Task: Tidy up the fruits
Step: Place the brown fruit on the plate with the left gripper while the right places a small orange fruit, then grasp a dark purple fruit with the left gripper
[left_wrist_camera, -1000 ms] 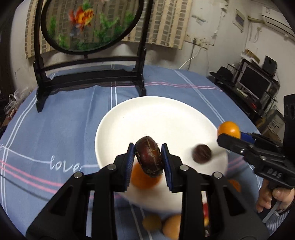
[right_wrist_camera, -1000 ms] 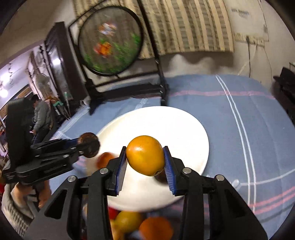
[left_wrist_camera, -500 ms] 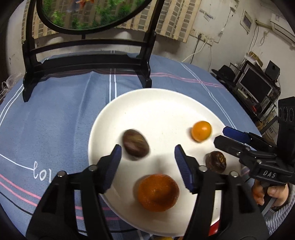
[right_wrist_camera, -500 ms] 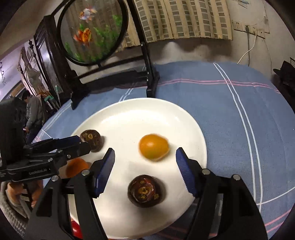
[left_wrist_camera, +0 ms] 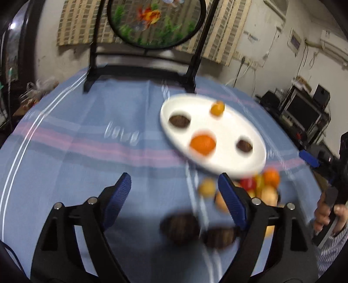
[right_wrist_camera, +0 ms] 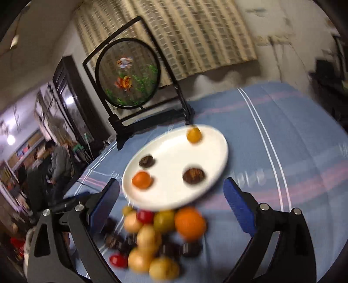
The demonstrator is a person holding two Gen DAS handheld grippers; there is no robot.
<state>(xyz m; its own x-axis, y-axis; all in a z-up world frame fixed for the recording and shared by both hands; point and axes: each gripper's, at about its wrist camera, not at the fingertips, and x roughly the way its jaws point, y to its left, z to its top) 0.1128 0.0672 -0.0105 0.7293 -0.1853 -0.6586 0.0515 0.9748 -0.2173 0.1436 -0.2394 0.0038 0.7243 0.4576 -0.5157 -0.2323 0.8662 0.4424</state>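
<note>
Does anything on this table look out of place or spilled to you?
Nothing looks spilled or damaged. Four fruits sit apart on the white plate, and the unsorted fruit pile lies on the tablecloth against its near rim.

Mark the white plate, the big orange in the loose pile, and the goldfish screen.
white plate [right_wrist_camera: 174, 152]: right wrist view, bare centre of the dish.
big orange [right_wrist_camera: 190, 224]: right wrist view, middle of its skin.
goldfish screen [left_wrist_camera: 156, 19]: left wrist view, centre of the round panel.

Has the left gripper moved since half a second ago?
Yes. The left gripper has pulled back from the white plate, which now sits farther off and to its right.
</note>
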